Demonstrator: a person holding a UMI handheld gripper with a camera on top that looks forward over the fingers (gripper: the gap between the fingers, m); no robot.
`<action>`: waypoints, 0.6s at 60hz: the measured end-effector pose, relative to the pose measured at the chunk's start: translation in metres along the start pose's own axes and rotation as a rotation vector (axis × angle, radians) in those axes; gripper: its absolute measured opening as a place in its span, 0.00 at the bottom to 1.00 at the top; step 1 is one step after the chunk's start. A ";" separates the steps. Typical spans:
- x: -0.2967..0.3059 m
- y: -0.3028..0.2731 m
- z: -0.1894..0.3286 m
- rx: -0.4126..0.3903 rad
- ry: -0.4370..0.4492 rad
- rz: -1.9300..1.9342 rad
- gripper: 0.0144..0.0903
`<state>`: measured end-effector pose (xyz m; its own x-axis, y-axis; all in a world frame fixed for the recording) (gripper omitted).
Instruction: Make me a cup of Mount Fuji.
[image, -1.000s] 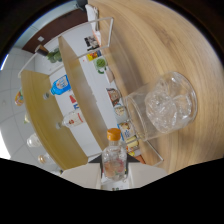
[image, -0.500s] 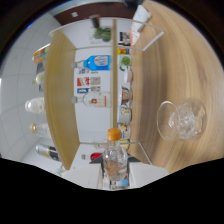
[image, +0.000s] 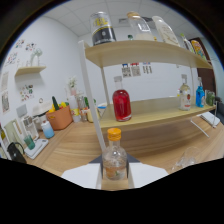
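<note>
While my gripper (image: 115, 175) pinches the small bottle (image: 114, 159), the red jar (image: 121, 104) sits far on the shelf (image: 155, 116); no drink looks made yet.

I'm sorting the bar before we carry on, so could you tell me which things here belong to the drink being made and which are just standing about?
For the drink:
- clear bottle with the orange cap, held between the tongs
- clear glass on the counter, beside the bottle

Standing about:
- red jar on the lower shelf
- blue bottle on that shelf
- dark-labelled jar on the top shelf
- orange basket
</note>
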<state>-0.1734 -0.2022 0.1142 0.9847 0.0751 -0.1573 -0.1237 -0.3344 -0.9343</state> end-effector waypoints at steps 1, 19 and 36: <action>-0.002 0.005 0.003 -0.010 0.002 -0.008 0.27; -0.017 0.068 0.029 -0.171 0.036 -0.053 0.27; -0.014 0.097 0.034 -0.275 0.056 -0.071 0.28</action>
<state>-0.2033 -0.2035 0.0144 0.9959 0.0582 -0.0692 -0.0234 -0.5733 -0.8190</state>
